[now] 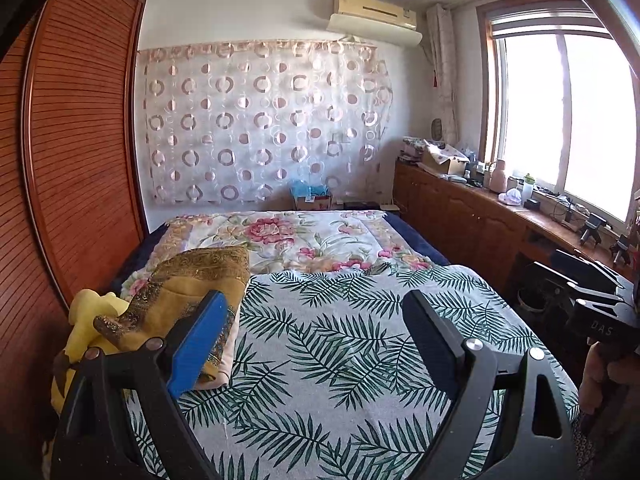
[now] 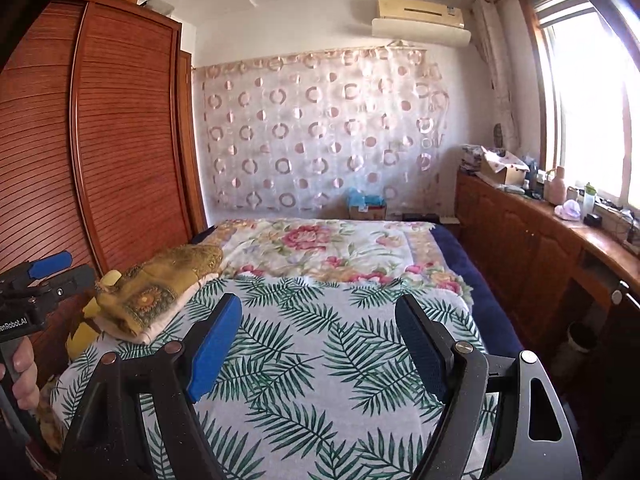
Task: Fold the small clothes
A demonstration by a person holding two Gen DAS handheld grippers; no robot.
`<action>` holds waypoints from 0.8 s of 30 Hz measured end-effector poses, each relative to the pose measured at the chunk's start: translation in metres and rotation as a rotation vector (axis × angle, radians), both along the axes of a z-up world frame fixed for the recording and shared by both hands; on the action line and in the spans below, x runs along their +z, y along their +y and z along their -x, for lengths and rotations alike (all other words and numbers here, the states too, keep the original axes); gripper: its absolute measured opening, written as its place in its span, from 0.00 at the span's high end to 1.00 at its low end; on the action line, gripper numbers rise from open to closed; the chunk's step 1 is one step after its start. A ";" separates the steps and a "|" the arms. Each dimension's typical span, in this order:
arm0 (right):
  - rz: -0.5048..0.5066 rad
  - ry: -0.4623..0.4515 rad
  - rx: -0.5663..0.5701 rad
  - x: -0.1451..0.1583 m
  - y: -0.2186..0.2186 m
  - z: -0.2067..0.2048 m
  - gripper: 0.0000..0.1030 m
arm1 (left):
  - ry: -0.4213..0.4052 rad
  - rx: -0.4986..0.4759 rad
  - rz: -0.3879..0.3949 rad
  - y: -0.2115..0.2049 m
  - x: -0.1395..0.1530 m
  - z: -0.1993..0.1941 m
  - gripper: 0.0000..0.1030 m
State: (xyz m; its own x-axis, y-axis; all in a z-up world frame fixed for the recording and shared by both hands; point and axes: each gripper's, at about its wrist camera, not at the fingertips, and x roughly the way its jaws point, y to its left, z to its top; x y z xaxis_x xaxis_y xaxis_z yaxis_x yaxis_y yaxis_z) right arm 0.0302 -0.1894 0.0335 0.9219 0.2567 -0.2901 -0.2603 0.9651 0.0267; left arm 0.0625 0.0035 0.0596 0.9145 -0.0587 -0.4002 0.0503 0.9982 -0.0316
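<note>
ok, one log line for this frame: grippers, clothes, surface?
left gripper: open, empty | right gripper: open, empty | folded mustard-gold patterned garment pile: left edge of palm-leaf print bedsheet | sheet centre bare

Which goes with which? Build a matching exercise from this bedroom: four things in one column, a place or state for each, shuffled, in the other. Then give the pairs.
Things
1. folded gold cloth
2. left gripper
3. air conditioner
4. palm-leaf sheet

Places or states
A. high on the far wall
B. spread over the near part of the bed
C. open, nothing between the fingers
D. at the bed's edge beside the wardrobe

Pairs: 1-D, 2-C, 3-A, 4-B
</note>
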 end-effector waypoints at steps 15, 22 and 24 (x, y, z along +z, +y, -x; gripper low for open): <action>-0.014 0.010 -0.001 -0.003 -0.007 -0.013 0.22 | -0.002 0.002 0.001 0.001 0.000 0.001 0.13; -0.015 0.012 -0.001 -0.004 -0.012 -0.016 0.22 | -0.002 0.001 0.001 0.002 0.000 0.001 0.13; -0.016 0.012 0.000 -0.005 -0.012 -0.016 0.22 | -0.002 0.002 0.001 0.002 0.000 0.000 0.13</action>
